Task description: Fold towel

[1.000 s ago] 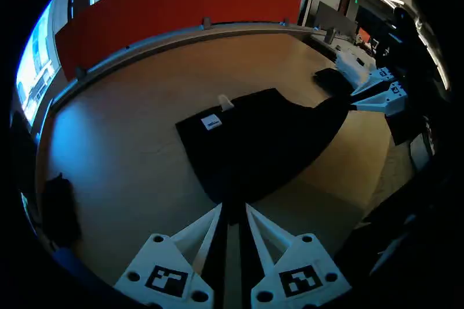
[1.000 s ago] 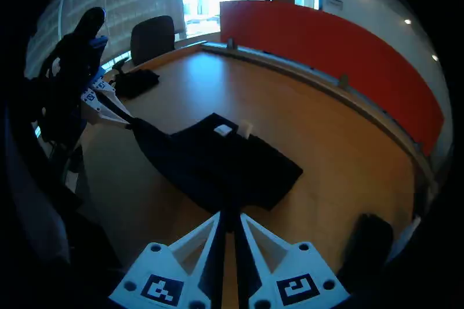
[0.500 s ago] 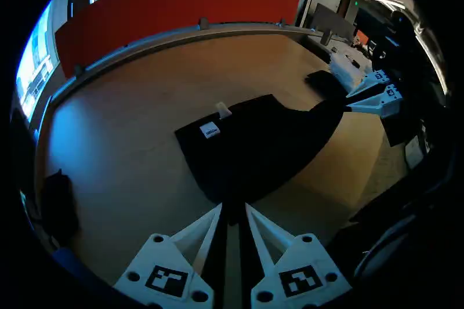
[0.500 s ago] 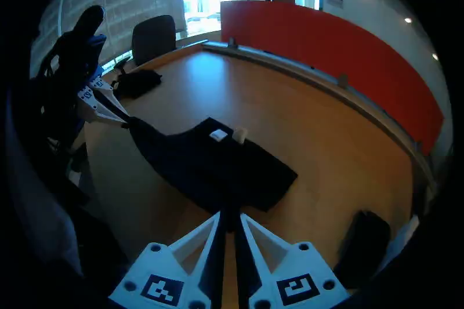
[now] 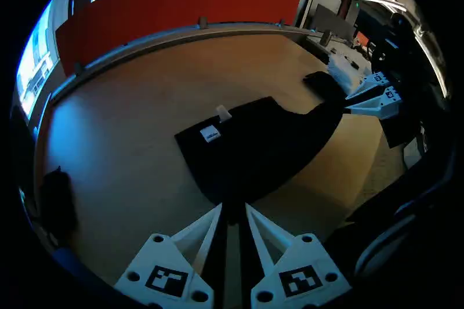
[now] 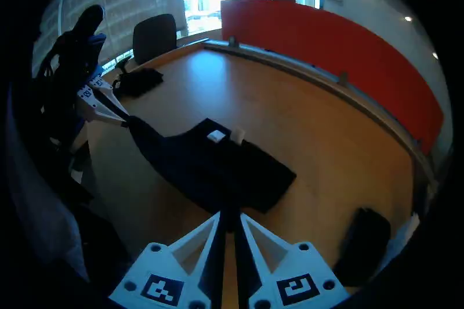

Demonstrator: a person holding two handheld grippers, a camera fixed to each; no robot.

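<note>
Wooden tabletop (image 5: 127, 135) carries the dark towel (image 5: 261, 141). Your left claw (image 5: 234, 211) and right claw (image 6: 230, 214) each clamp a raised near corner. Fold likely starting; next, carry both corners to the far edge.

Wooden table (image 6: 325, 135) carries a dark towel (image 6: 217, 164) and a black bundle (image 6: 138, 80)

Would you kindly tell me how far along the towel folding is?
Done: both corners are gripped, the left gripper and right gripper each shut on the dark towel. In hand: its near edge is lifted off the table. Left: laying that edge over the far part by the white label.
</note>
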